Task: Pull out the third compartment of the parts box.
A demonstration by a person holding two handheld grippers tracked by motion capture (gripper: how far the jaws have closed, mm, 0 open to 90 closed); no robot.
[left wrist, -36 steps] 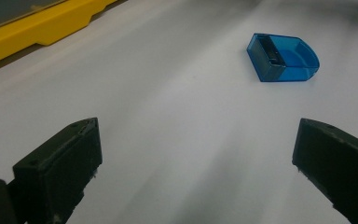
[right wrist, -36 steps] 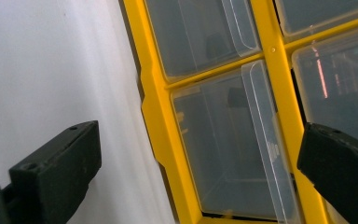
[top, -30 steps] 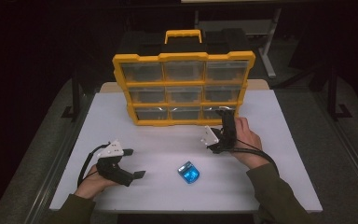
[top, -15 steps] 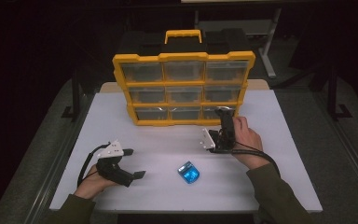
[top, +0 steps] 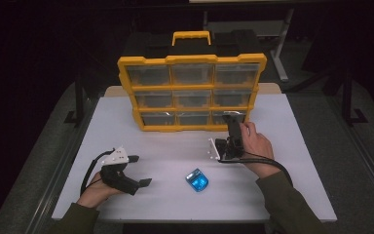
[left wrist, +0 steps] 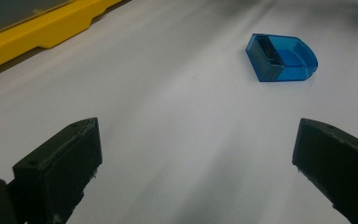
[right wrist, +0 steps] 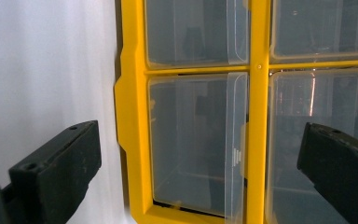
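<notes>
A yellow organizer (top: 192, 92) with several clear drawers stands upright at the back of the white table (top: 282, 185). A small blue bin (top: 196, 180) lies near the front edge, between the two hands. My left gripper (top: 139, 170) rests low at the front left, open, pointing right toward the blue bin (left wrist: 282, 58), which lies well ahead of its jaws. My right gripper (top: 232, 122) is rolled on its side, open, its jaws close to the organizer's bottom right drawer (right wrist: 196, 140). Nothing is held between them.
The organizer's yellow base (left wrist: 42, 32) runs along the far left in the left gripper view. A black carry case sits behind the organizer (top: 233, 41). Dark floor and table legs surround the table. Bare white tabletop lies between the bin and the organizer.
My right gripper has moved forward toward the organizer's bottom right drawer. The left gripper and the blue bin have stayed put.
</notes>
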